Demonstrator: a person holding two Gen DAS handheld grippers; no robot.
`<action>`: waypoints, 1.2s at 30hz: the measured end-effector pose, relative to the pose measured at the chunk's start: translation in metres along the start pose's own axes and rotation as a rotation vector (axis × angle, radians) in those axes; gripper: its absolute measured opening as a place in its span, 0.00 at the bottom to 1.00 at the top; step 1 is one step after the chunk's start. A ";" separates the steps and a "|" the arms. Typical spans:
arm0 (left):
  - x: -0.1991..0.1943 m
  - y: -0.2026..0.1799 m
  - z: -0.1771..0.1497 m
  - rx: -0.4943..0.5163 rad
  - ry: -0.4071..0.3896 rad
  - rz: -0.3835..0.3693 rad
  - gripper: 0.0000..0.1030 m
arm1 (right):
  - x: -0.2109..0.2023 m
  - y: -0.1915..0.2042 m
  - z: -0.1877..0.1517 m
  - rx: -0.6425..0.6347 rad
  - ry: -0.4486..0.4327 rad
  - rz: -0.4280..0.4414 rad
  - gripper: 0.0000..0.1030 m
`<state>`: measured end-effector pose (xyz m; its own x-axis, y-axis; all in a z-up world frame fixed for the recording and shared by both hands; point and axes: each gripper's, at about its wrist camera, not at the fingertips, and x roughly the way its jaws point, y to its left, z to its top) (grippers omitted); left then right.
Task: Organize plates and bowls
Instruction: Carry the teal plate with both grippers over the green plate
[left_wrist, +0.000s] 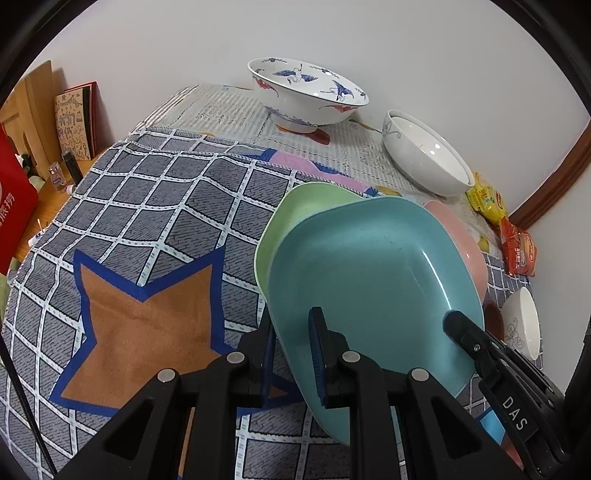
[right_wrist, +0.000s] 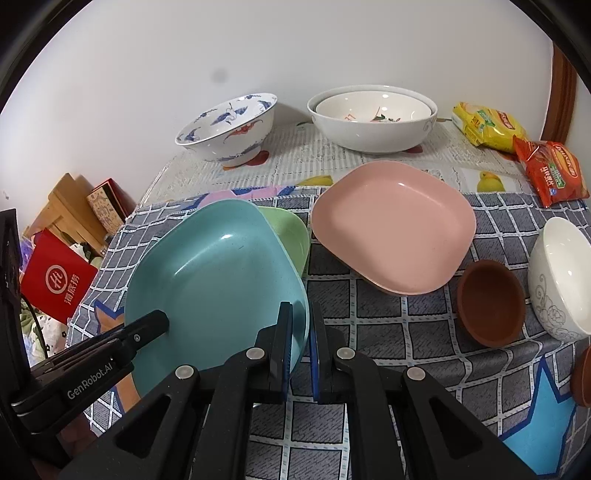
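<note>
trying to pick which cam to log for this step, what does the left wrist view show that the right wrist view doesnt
Only the left wrist view: the orange star printed on the checked cloth, and small bottles on the wooden surface at left.

Only the right wrist view: the whole pink plate, the brown clay bowl, and the smaller bowl nested in the white bowl.

Both: the teal plate tilted over the green plate, held at opposite edges by the left tool and right tool, plus the crane-pattern bowl and snack packets.

Black plastic grippers (left_wrist: 293, 354) (right_wrist: 301, 350), blue finger pads (left_wrist: 317, 354), silver pivot screws, white "DAS" and "GenRobot.AI" lettering
</note>
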<state>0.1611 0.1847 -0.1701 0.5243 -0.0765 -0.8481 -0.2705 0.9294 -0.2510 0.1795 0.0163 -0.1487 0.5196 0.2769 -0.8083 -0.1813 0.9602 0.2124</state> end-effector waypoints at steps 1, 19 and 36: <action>0.002 0.000 0.001 0.000 0.002 0.000 0.17 | 0.002 0.000 0.001 0.002 0.002 0.000 0.08; 0.019 0.002 0.025 -0.004 0.011 0.014 0.17 | 0.030 -0.002 0.016 0.010 0.043 0.006 0.08; 0.024 0.004 0.038 -0.015 0.025 0.029 0.17 | 0.056 0.002 0.047 -0.042 0.057 0.029 0.08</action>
<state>0.2032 0.2002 -0.1741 0.4959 -0.0586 -0.8664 -0.2975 0.9259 -0.2329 0.2479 0.0351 -0.1675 0.4657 0.3011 -0.8322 -0.2313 0.9491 0.2140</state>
